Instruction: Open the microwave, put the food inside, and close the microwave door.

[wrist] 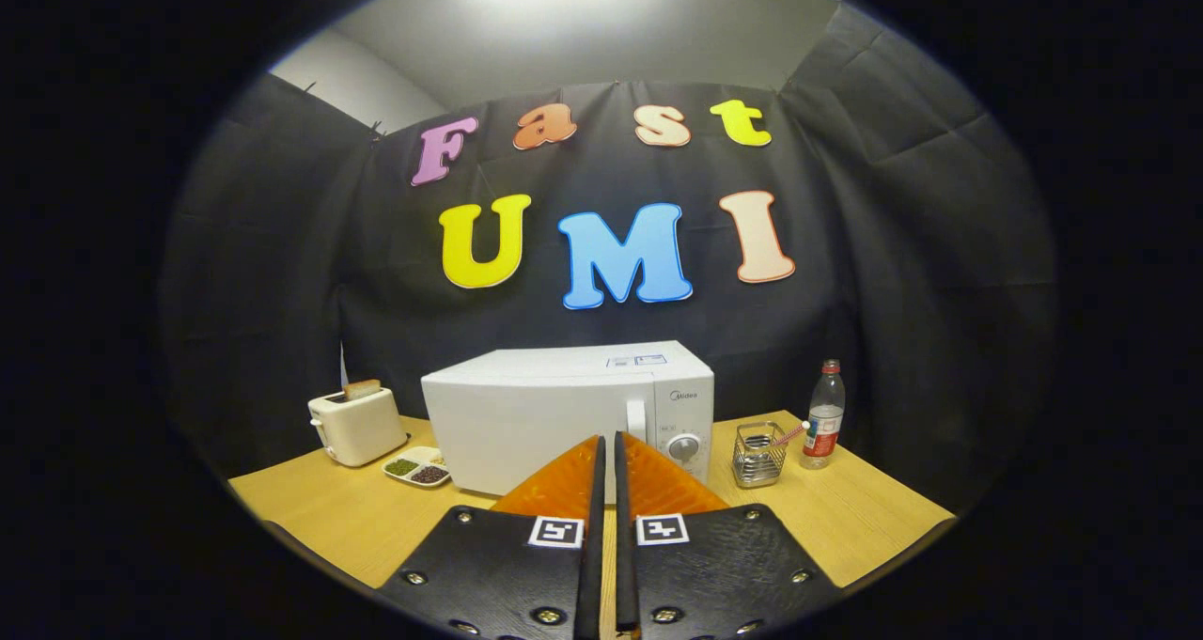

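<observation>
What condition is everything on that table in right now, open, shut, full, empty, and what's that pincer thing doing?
microwave: door shut.
toaster: upright, a slice of bread standing up out of its slot.
divided dish: holds green and dark food, in separate compartments.
wire basket: upright, something pink sticking out.
bottle: upright, capped.
gripper: fingers nearly together, nothing between them, aimed at the microwave.

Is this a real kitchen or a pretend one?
Probably a pretend one: a booth with black cloth walls. A wooden table holds a shut microwave, a toaster and a water bottle. The gripper, fingers nearly shut, holds nothing.
</observation>
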A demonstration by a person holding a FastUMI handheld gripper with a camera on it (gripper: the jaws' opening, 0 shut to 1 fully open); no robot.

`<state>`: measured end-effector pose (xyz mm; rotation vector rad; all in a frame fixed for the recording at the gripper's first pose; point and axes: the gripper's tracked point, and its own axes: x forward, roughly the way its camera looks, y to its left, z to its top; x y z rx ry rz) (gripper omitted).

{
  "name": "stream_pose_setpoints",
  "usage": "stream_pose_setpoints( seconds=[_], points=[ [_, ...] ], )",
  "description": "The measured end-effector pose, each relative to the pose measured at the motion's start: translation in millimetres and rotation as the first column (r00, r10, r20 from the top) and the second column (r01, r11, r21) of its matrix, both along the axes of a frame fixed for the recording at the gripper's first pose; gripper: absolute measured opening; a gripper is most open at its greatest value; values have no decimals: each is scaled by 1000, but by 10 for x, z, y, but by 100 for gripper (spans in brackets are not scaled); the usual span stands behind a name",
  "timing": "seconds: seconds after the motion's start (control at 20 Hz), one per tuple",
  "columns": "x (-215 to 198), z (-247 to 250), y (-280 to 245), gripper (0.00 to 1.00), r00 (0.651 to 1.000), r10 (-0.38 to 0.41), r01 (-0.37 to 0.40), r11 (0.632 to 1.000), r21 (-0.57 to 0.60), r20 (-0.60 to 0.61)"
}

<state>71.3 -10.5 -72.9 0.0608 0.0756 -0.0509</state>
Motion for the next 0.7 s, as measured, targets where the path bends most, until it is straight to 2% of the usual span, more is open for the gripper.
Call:
stream_pose_setpoints(
  seconds=[0.35,0.55,0.7],
  points=[
    [-336,157,103,6,999,52,-52,996,-69,3],
    [-435,443,28,6,1000,12,-8,990,-138,28],
    [-566,617,104,6,998,8,0,994,-108,67]
  ],
)
